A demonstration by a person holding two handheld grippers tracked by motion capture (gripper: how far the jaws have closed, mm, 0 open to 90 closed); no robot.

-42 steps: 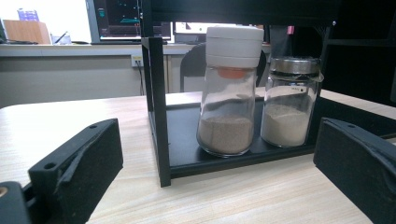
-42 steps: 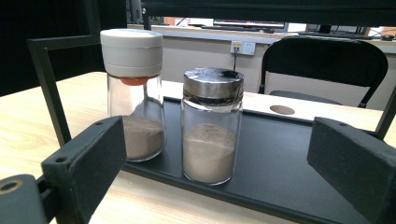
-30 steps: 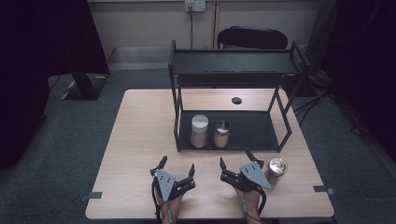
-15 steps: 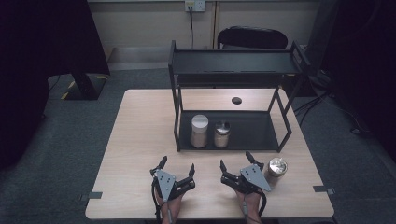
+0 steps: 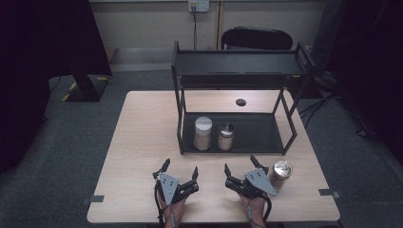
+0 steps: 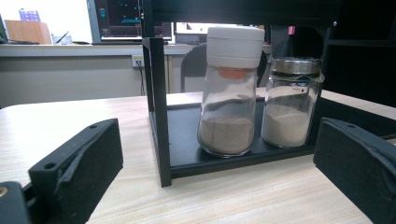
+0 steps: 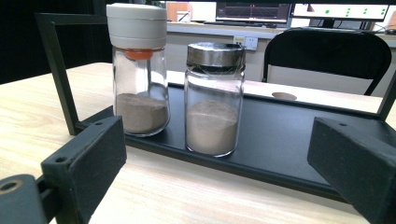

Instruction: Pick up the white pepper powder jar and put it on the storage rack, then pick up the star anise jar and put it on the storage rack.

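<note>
A black two-tier rack (image 5: 236, 140) stands on the table. On its bottom shelf a white-capped glass jar (image 5: 203, 133) (image 6: 230, 91) (image 7: 139, 70) stands left of a metal-lidded glass jar (image 5: 225, 136) (image 6: 291, 102) (image 7: 214, 99); both hold brownish powder. A third metal-lidded jar (image 5: 280, 171) stands on the table beside my right gripper (image 5: 241, 166). My left gripper (image 5: 180, 169) rests near the front edge. Both grippers are open and hold nothing, and both point at the rack.
The wooden table (image 5: 142, 137) has a small dark disc (image 5: 241, 101) behind the rack. The rack's top shelf (image 5: 237, 64) is bare. A black chair (image 5: 257, 38) stands beyond the table, and a dark stand (image 5: 88, 85) is at the left on the floor.
</note>
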